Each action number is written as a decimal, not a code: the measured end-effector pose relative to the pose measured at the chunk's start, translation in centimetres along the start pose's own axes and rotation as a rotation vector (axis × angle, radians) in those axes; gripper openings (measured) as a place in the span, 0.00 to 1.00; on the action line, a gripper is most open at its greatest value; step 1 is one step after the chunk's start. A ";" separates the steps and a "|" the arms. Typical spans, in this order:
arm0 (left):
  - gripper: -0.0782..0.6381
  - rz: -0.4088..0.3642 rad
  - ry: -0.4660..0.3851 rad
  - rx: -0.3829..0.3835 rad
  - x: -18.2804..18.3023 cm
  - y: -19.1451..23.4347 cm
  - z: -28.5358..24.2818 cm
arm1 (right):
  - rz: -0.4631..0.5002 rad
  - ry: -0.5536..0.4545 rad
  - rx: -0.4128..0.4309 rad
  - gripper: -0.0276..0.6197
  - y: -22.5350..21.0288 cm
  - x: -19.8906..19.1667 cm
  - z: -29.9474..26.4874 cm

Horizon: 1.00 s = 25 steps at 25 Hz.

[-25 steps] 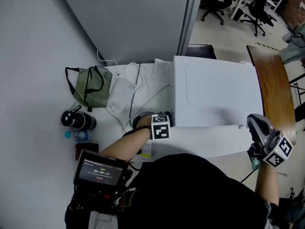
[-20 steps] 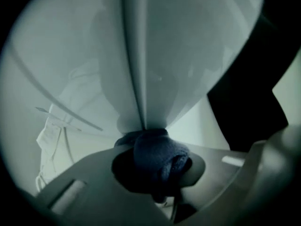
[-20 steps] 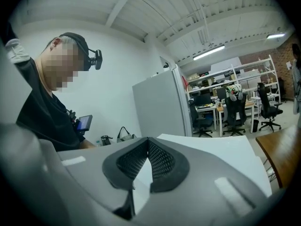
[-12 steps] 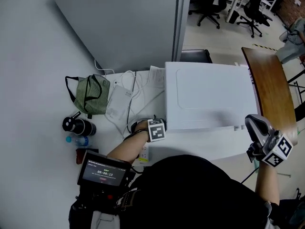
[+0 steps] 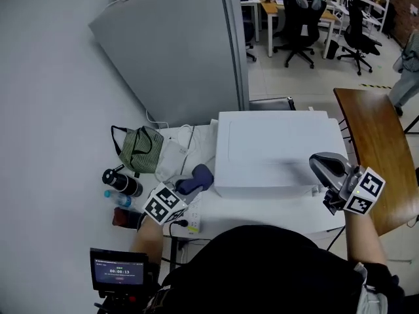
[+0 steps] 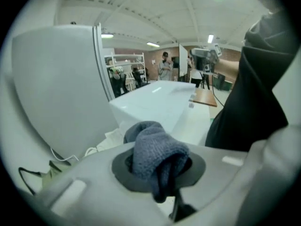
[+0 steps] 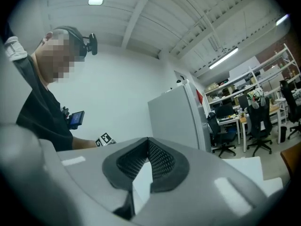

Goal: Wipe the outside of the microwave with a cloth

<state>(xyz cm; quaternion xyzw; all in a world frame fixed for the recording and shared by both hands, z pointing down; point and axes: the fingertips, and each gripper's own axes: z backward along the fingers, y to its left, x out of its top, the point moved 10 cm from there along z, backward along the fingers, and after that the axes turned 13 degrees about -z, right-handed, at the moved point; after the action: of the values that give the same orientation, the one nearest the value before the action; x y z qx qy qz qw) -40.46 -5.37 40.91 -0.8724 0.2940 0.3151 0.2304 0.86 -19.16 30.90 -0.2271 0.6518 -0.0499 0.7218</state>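
Leftward goes the left gripper (image 5: pixel 185 190): a second ago it was tucked against the left wall of the white box-shaped microwave (image 5: pixel 275 142), and now it has swung out and away, over the left part of the white table (image 5: pixel 262 208). The view has also tipped up, so more of the room shows.

Nearest of all, at the bottom left, a small black handheld screen (image 5: pixel 118 273) glows. Just beyond it the left gripper's jaws are pinched on a bunched blue-grey knitted cloth (image 5: pixel 198 175). In the left gripper view that cloth (image 6: pixel 155 157) bulges out between the pads and hangs down in front of them. It sits just beside the microwave's near left corner, and whether it touches cannot be told. A white power strip (image 5: pixel 193 222) lies on the table under the gripper.

Over on the right, the right gripper (image 5: pixel 322 165) hovers at the microwave's near right corner. Its jaws are pressed together at the tips, with nothing between them (image 7: pixel 148 140).

Further left stand a black flask (image 5: pixel 121 180) and a clear bottle with a blue cap (image 5: pixel 112 195). Beyond them a green striped fabric bag (image 5: pixel 141 148) slumps against the wall. The microwave fills the middle of the table, with a brown wooden tabletop (image 5: pixel 373 142) to its right. Behind rises a tall grey panel (image 5: pixel 177 51), and black office chairs (image 5: pixel 301 18) stand far off.
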 end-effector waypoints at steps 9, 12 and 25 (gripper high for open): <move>0.19 -0.180 -0.245 -0.004 3.1 -0.9 4.8 | 0.079 -0.015 -0.169 0.05 7.3 0.3 2.7; 0.19 -0.246 -0.251 -0.053 5.2 -0.4 4.4 | 0.061 -0.068 -0.246 0.05 8.8 -0.4 5.5; 0.19 -0.525 -0.029 -0.220 31.4 2.0 -14.3 | 0.013 -0.175 -0.304 0.05 -7.0 -0.6 23.0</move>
<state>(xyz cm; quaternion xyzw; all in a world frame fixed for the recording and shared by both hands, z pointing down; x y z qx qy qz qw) -16.06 -26.75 28.90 -0.9339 0.0189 0.2872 0.2120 24.51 -19.16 35.25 -0.3328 0.5882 0.0737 0.7334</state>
